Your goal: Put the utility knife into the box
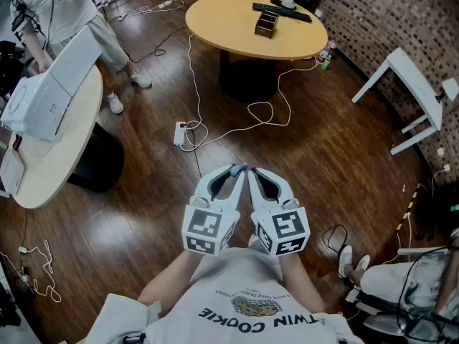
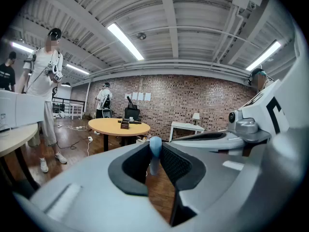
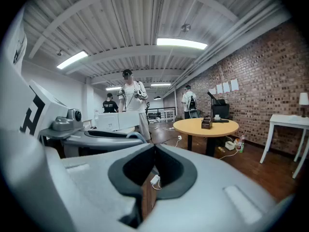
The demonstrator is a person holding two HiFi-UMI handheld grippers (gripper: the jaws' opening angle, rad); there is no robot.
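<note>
Transport step: left claw (image 1: 236, 170) grips presumed utility knife (image 2: 155, 148), right claw (image 1: 252, 170) closed empty; next, reach box (image 1: 266, 24) on far tabletop (image 1: 222, 21).

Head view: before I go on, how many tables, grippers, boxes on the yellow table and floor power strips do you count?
Tables: 3 (yellow round table, pale table at left, white table at right)
Grippers: 2 (left gripper, right gripper)
Boxes: 1 (brown box)
Power strips: 1 (power strip)
Total: 7
</note>
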